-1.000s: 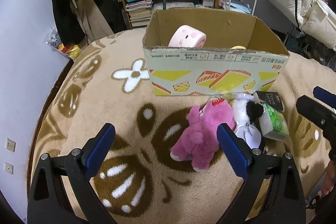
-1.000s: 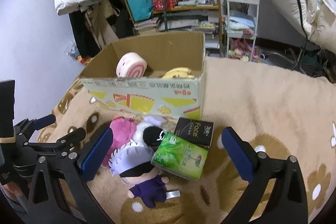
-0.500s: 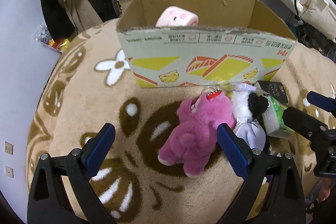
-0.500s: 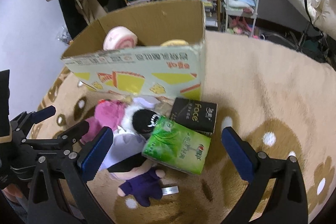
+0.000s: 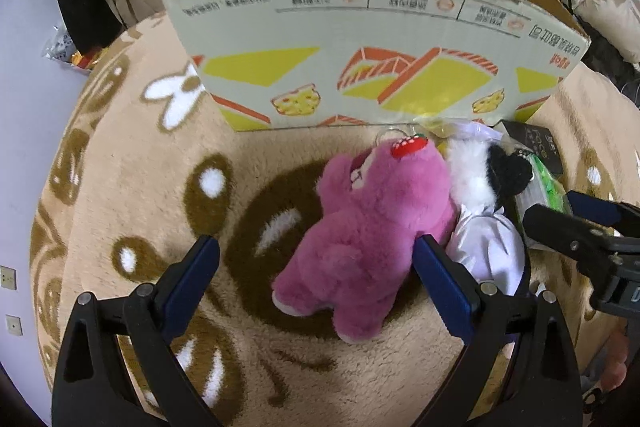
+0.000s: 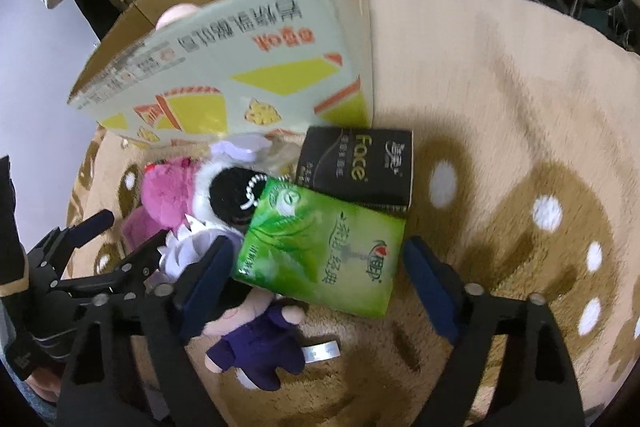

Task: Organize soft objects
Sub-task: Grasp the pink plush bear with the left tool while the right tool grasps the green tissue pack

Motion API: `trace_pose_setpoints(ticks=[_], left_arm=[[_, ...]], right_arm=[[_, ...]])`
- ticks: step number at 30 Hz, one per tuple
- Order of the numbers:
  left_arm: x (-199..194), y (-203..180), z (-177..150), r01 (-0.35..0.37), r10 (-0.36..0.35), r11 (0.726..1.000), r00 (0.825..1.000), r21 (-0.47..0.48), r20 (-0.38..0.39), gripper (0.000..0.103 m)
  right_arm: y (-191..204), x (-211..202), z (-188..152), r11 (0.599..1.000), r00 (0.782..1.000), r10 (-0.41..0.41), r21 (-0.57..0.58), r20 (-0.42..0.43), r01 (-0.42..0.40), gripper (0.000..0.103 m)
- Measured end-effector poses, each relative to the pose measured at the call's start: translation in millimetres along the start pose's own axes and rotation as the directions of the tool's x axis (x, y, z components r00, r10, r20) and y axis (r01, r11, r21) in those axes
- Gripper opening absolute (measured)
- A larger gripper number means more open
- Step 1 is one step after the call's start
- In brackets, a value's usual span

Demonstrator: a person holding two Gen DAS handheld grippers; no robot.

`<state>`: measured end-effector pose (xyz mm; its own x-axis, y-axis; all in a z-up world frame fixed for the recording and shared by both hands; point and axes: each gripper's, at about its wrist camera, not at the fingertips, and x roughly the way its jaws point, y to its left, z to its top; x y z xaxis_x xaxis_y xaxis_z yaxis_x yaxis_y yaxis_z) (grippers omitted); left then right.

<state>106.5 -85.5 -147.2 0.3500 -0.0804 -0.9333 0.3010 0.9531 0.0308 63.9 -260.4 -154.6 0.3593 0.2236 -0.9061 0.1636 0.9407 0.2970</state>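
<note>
While both grippers stay low over the rug (image 5: pixel 120 155), left gripper (image 5: pixel 316 283) fingers wide open around the pink plush bear (image 5: pixel 360 227), right gripper (image 6: pixel 316 287) fingers wide open around the green tissue pack (image 6: pixel 320 251), cardboard box (image 5: pixel 360 47) just behind.

The left wrist view looks from low over the rug, close in, toward the printed front wall of the cardboard box (image 5: pixel 360 67), with the pink plush bear (image 5: pixel 360 227) just before that wall. The right wrist view sits to the right of the left one, facing the box's (image 6: pixel 240 67) front right corner from equally close. Both share the box front, the bear (image 6: pixel 168 187), the black-and-white plush (image 5: pixel 492 167) (image 6: pixel 228 191) and the green tissue pack (image 5: pixel 548 187) (image 6: pixel 320 247).
</note>
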Motion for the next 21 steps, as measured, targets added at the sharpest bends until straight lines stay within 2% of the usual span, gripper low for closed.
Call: trace_pose_setpoints(ticks=[13, 16, 21], left_arm=[[18.7, 20.2, 4.0, 0.106, -0.11, 0.991, 0.993, -0.079, -0.043, 0.096], [21.1, 21.8, 5.3, 0.115, -0.118, 0.991, 0.992, -0.072, -0.038, 0.096], [25.0, 20.9, 8.4, 0.145, -0.146, 0.988, 0.989, -0.061, -0.024, 0.087]], right_arm=[[3.8, 5.8, 3.0, 1.0, 1.0, -0.014, -0.004, -0.011, 0.014, 0.086], [4.3, 6.4, 3.4, 1.0, 1.0, -0.014, -0.004, -0.011, 0.014, 0.086], [5.6, 8.6, 4.7, 1.0, 1.0, -0.02, -0.008, -0.011, 0.02, 0.086]])
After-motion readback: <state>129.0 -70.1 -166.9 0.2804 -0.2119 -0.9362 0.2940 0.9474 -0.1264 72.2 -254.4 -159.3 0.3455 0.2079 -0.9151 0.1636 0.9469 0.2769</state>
